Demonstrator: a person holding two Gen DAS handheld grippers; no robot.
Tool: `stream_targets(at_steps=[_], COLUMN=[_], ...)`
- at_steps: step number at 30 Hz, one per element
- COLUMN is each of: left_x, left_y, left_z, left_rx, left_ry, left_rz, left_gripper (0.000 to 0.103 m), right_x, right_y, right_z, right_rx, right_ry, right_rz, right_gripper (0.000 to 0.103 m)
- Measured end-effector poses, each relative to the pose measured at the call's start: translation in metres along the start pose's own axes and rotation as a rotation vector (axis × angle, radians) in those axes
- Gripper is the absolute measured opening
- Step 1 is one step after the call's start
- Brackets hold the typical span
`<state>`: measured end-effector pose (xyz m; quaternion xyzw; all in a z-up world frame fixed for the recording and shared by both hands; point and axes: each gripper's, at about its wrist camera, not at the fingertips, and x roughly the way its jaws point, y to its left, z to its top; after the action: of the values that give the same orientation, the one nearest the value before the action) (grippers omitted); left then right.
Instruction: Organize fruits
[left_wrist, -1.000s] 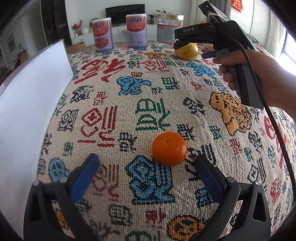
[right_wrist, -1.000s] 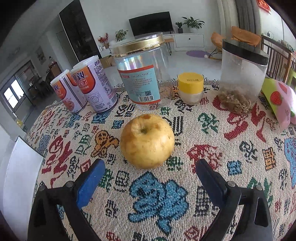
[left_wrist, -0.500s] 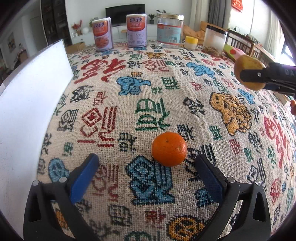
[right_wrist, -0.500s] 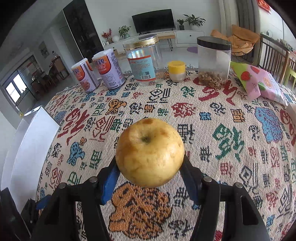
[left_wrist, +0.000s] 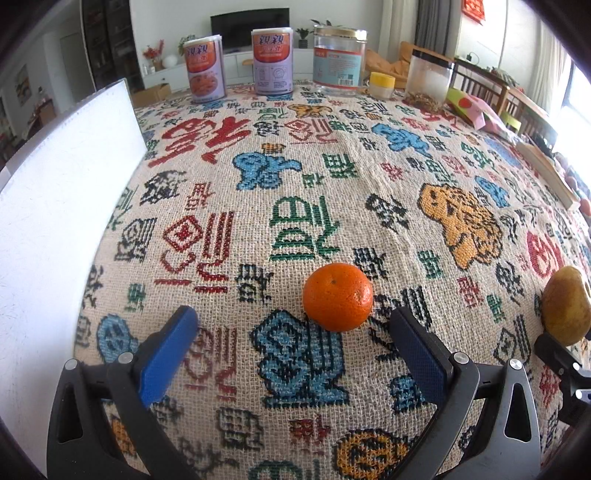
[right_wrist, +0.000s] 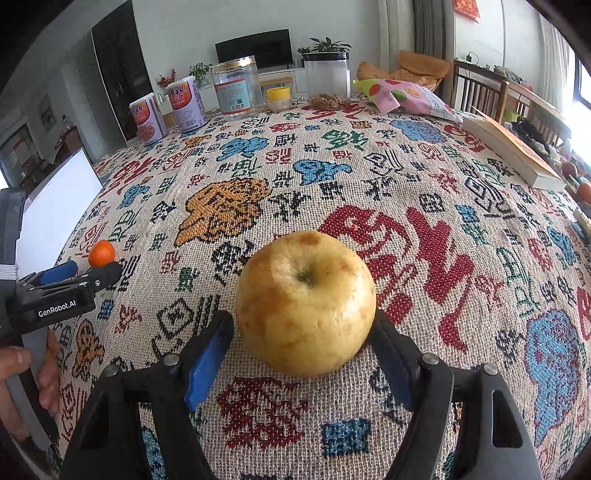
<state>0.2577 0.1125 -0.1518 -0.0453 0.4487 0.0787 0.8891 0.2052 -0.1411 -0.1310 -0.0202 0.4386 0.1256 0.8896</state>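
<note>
A small orange (left_wrist: 337, 297) lies on the patterned tablecloth (left_wrist: 295, 177) just ahead of my left gripper (left_wrist: 291, 321), which is open; the fruit sits nearer its right finger and touches neither pad. A yellow apple (right_wrist: 306, 306) rests on the cloth between the fingers of my right gripper (right_wrist: 301, 325). Its jaws are opening, and a gap shows between the left pad and the apple. In the left wrist view the apple (left_wrist: 567, 306) appears at the right edge. The right wrist view shows the orange (right_wrist: 101, 253) and the left gripper (right_wrist: 83, 271) far left, held by a hand.
A white board (left_wrist: 55, 221) stands along the left. Two cans (left_wrist: 204, 68), a clear jar (left_wrist: 340, 59), a yellow-lidded pot (left_wrist: 382, 85) and a black-lidded container (left_wrist: 428, 85) line the far edge. A snack bag (right_wrist: 402, 98) and a book (right_wrist: 513, 151) lie right.
The right gripper shut on the apple at the back, carried it toward the front right beside the left gripper, and its jaws have spread again. The left gripper and orange stayed put.
</note>
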Motion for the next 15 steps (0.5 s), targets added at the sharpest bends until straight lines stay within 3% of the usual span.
stream_targets(at_steps=[1, 5, 9, 11, 15], left_x=[0.000, 0.000, -0.001, -0.004, -0.012], left_y=[0.000, 0.000, 0.001, 0.003, 0.000], left_z=[0.000, 0.000, 0.000, 0.000, 0.003], left_rx=[0.000, 0.000, -0.007, 0.004, 0.021], left_ry=[0.000, 0.000, -0.003, -0.003, -0.009], left_rz=[0.000, 0.000, -0.013, -0.060, -0.132], left_gripper=[0.103, 0.102, 0.102, 0.102, 0.100], right_x=[0.003, 0.008, 0.008, 0.006, 0.000], right_y=[0.003, 0.012, 0.013, 0.011, -0.005], right_z=[0.001, 0.001, 0.001, 0.001, 0.001], right_rx=[-0.015, -0.057, -0.056, -0.043, 0.027], right_ry=[0.014, 0.040, 0.040, 0.034, 0.000], right_rz=[-0.010, -0.030, -0.024, -0.006, 0.092], right_gripper=[0.094, 0.102, 0.103, 0.103, 0.103])
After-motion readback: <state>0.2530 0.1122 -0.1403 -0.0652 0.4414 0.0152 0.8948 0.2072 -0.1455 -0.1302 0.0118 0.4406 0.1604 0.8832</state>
